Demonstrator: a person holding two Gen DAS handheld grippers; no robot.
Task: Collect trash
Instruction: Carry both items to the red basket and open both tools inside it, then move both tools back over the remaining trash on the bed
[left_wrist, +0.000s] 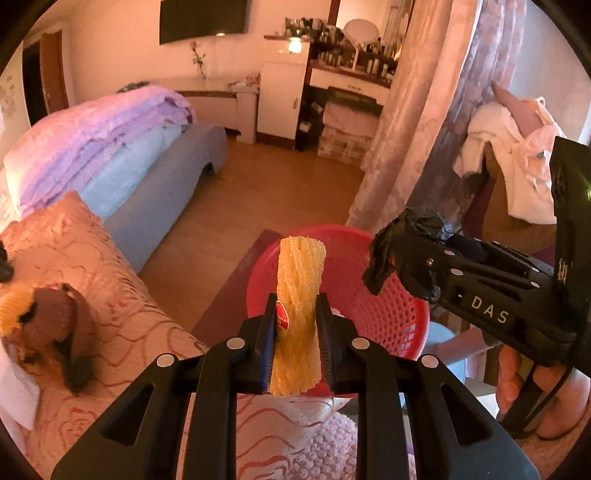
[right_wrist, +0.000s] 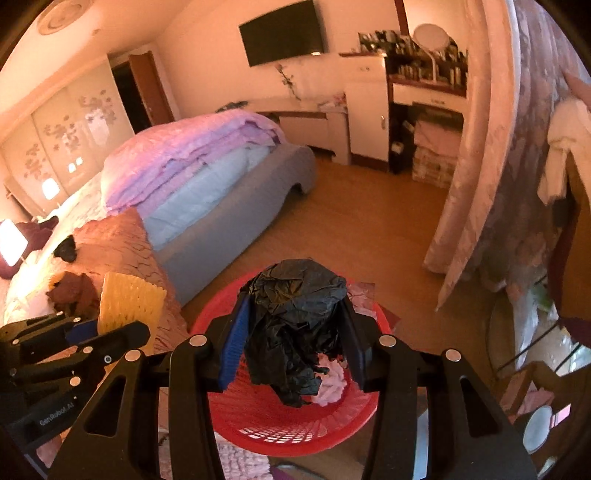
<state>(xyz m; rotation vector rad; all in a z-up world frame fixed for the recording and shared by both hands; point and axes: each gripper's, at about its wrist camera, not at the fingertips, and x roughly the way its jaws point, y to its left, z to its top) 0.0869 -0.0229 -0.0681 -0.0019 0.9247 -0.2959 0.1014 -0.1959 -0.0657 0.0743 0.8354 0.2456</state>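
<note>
My left gripper (left_wrist: 297, 325) is shut on a yellow foam net sleeve (left_wrist: 300, 280) with a red sticker, held upright over the near rim of a red plastic basket (left_wrist: 391, 314). In the right wrist view my right gripper (right_wrist: 293, 343) is shut on a crumpled black plastic bag (right_wrist: 293, 332), hanging above the red plastic basket (right_wrist: 295, 424), which holds some pink crumpled tissue (right_wrist: 332, 384). The right gripper with its black plastic bag (left_wrist: 402, 254) shows at the right of the left wrist view. The left gripper and its yellow foam net sleeve (right_wrist: 129, 306) appear at the left of the right wrist view.
A bed with a pink patterned cover (left_wrist: 110, 295), folded lilac and blue quilts (left_wrist: 92, 155) and a brown plush toy (left_wrist: 55, 325) lies to the left. A pink curtain (left_wrist: 424, 129) hangs at the right. Wooden floor (left_wrist: 258, 192) stretches behind the basket. A hand (left_wrist: 517, 387) holds the right gripper.
</note>
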